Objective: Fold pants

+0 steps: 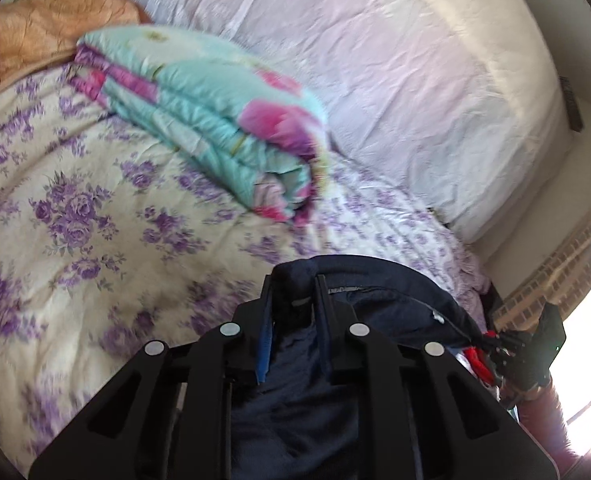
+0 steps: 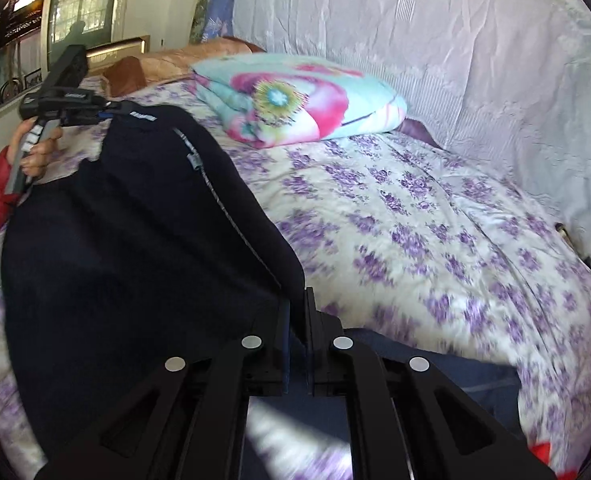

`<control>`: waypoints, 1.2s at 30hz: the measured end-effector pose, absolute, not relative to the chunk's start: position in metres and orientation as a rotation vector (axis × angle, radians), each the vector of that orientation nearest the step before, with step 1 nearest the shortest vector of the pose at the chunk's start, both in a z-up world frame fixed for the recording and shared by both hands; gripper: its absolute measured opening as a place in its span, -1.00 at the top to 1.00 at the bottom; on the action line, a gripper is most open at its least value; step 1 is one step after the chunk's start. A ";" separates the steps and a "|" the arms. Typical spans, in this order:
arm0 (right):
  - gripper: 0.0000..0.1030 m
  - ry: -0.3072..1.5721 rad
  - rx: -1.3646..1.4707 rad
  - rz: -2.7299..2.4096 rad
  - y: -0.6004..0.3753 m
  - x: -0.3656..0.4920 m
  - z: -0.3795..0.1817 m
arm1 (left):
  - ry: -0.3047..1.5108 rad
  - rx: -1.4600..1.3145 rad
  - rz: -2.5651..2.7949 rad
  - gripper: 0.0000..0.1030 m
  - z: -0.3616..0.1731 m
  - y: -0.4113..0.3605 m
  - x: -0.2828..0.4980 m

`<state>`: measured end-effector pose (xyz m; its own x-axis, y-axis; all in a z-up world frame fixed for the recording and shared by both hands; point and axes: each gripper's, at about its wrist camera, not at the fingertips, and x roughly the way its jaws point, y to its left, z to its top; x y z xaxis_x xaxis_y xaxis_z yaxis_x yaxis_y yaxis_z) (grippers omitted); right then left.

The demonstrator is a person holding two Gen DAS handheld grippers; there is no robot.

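At 6 o'clock of the left wrist view, left gripper (image 1: 293,292) pinches a bunched edge of the dark navy pants (image 1: 375,300), fabric wedged between both fingers. Pants hang below and spread toward 4 o'clock, lifted over the floral bedsheet (image 1: 75,208). Right gripper (image 1: 507,344) shows small at 4 o'clock, too far to read there. Folded turquoise-pink quilt (image 1: 215,120) lies at 11 o'clock on the sheet, orange pillow (image 1: 55,24) beyond it at 10.

Right wrist view: right gripper (image 2: 297,312) at 6 o'clock, fingers pressed on the pants (image 2: 135,240) edge. Cloth stretches up to 10 o'clock where the left gripper (image 2: 107,114) clamps the other end, hand (image 2: 35,152) on its handle. Quilt (image 2: 295,100) at 12, bedsheet (image 2: 435,240) at 3, white curtain (image 2: 455,40) at 1 o'clock. Motion blur on the sheet.
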<state>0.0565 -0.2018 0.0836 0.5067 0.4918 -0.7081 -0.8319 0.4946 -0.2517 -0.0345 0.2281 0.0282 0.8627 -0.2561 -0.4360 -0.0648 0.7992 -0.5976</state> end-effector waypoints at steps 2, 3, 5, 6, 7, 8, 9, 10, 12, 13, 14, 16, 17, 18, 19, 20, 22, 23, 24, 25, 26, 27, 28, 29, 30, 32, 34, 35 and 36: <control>0.88 0.589 -0.635 0.854 -0.216 0.030 0.085 | 0.519 -0.624 -0.126 0.66 0.035 0.218 -0.048; 0.88 0.582 -0.629 0.846 -0.224 0.015 0.084 | 0.521 -0.609 -0.131 0.66 0.037 0.210 -0.058; 0.88 0.570 -0.608 0.845 -0.238 -0.012 0.081 | 0.536 -0.575 -0.129 0.66 0.041 0.198 -0.077; 0.88 0.559 -0.609 0.841 -0.243 -0.023 0.079 | 0.544 -0.561 -0.127 0.65 0.042 0.193 -0.084; 0.88 0.549 -0.612 0.837 -0.246 -0.032 0.077 | 0.555 -0.546 -0.124 0.65 0.042 0.187 -0.095; 0.88 0.542 -0.613 0.834 -0.249 -0.042 0.074 | 0.565 -0.539 -0.124 0.65 0.041 0.183 -0.104; 0.88 0.537 -0.603 0.831 -0.255 -0.054 0.070 | 0.571 -0.537 -0.124 0.65 0.040 0.180 -0.113; 0.88 0.535 -0.592 0.832 -0.259 -0.061 0.067 | 0.579 -0.532 -0.123 0.64 0.039 0.176 -0.124; 0.88 0.534 -0.575 0.828 -0.266 -0.076 0.059 | 0.586 -0.524 -0.117 0.62 0.037 0.172 -0.141; 0.88 0.536 -0.572 0.827 -0.268 -0.084 0.053 | 0.591 -0.522 -0.110 0.59 0.036 0.168 -0.151; 0.88 0.536 -0.574 0.826 -0.270 -0.090 0.049 | 0.597 -0.523 -0.101 0.57 0.035 0.166 -0.157; 0.88 0.530 -0.576 0.823 -0.274 -0.109 0.035 | 0.624 -0.537 -0.071 0.47 0.028 0.164 -0.172; 0.88 0.528 -0.577 0.823 -0.275 -0.117 0.028 | 0.639 -0.548 -0.053 0.43 0.023 0.164 -0.179; 0.87 0.528 -0.576 0.825 -0.277 -0.124 0.022 | 0.645 -0.562 -0.036 0.40 0.020 0.165 -0.183; 0.87 0.531 -0.576 0.826 -0.278 -0.129 0.017 | 0.647 -0.585 -0.017 0.24 0.016 0.167 -0.191; 0.87 0.533 -0.580 0.827 -0.278 -0.134 0.012 | 0.649 -0.608 -0.013 0.08 0.013 0.169 -0.197; 0.87 0.533 -0.590 0.823 -0.278 -0.143 0.001 | 0.648 -0.695 0.001 -0.17 0.003 0.175 -0.214; 0.87 0.537 -0.592 0.820 -0.279 -0.145 -0.003 | 0.652 -0.736 -0.010 -0.17 -0.001 0.175 -0.222; 0.87 0.536 -0.588 0.818 -0.279 -0.147 -0.005 | 0.657 -0.758 -0.026 -0.17 -0.004 0.173 -0.227; 0.87 0.538 -0.579 0.819 -0.280 -0.147 -0.006 | 0.666 -0.781 -0.044 -0.17 -0.006 0.170 -0.230; 0.87 0.539 -0.570 0.822 -0.281 -0.146 -0.006 | 0.678 -0.801 -0.063 -0.17 -0.007 0.166 -0.231; 0.87 0.538 -0.562 0.824 -0.282 -0.146 -0.006 | 0.686 -0.812 -0.073 -0.17 -0.007 0.162 -0.230; 0.87 0.535 -0.557 0.823 -0.282 -0.147 -0.005 | 0.695 -0.819 -0.079 -0.18 -0.008 0.158 -0.229; 0.87 0.531 -0.556 0.821 -0.282 -0.147 -0.004 | 0.703 -0.822 -0.075 -0.19 -0.008 0.155 -0.225; 0.87 0.528 -0.557 0.820 -0.282 -0.147 -0.004 | 0.711 -0.827 -0.058 -0.19 -0.009 0.153 -0.219; 0.87 0.526 -0.554 0.816 -0.283 -0.148 -0.004 | 0.716 -0.848 -0.044 -0.19 -0.011 0.155 -0.208; 0.87 0.528 -0.546 0.812 -0.283 -0.149 -0.005 | 0.738 -0.885 -0.040 -0.19 -0.015 0.157 -0.196; 0.87 0.528 -0.543 0.811 -0.283 -0.150 -0.005 | 0.753 -0.891 -0.026 -0.19 -0.017 0.157 -0.189; 0.87 0.528 -0.540 0.811 -0.284 -0.150 -0.005 | 0.762 -0.888 -0.012 -0.17 -0.018 0.155 -0.185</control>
<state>-0.1496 -0.2839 -0.0051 0.5777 0.5261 -0.6240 -0.7835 0.5718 -0.2432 -0.1847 0.1555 -0.0179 0.7413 -0.3107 -0.5949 -0.2922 0.6486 -0.7028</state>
